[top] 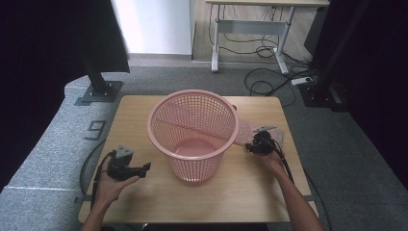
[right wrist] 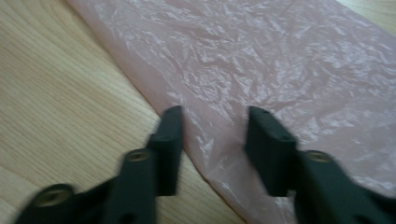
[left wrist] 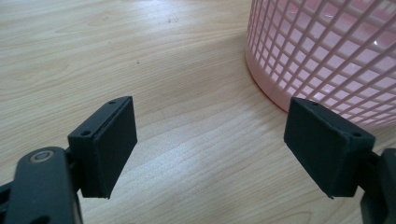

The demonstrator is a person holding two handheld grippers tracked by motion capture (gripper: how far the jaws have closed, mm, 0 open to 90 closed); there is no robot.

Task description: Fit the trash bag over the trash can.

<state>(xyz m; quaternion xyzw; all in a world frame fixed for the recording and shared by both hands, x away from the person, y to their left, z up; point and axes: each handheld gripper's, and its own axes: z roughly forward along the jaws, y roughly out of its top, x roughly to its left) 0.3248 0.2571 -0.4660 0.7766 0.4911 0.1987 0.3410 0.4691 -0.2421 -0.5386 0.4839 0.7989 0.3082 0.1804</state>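
Note:
A pink mesh basket point(top: 192, 163) stands upright in the middle of the wooden table point(top: 240, 192); its wall point(left wrist: 327, 51) fills the upper right of the left gripper view. A thin pink plastic bag point(top: 245, 130) lies flat on the table just right of the basket. My right gripper point(top: 251, 145) is low over the bag's near edge. Its jaws point(right wrist: 215, 126) are partly closed with a gap between them, and the crinkled bag point(right wrist: 280, 60) lies in that gap, unpinched. My left gripper point(top: 146, 167) rests left of the basket, wide open point(left wrist: 210, 140) over bare wood.
Grey carpet surrounds the table. Beyond the far edge stand a black stand foot point(top: 98, 91), a desk frame point(top: 250, 29) and loose cables point(top: 274, 77). Bare table surface lies in front of the basket.

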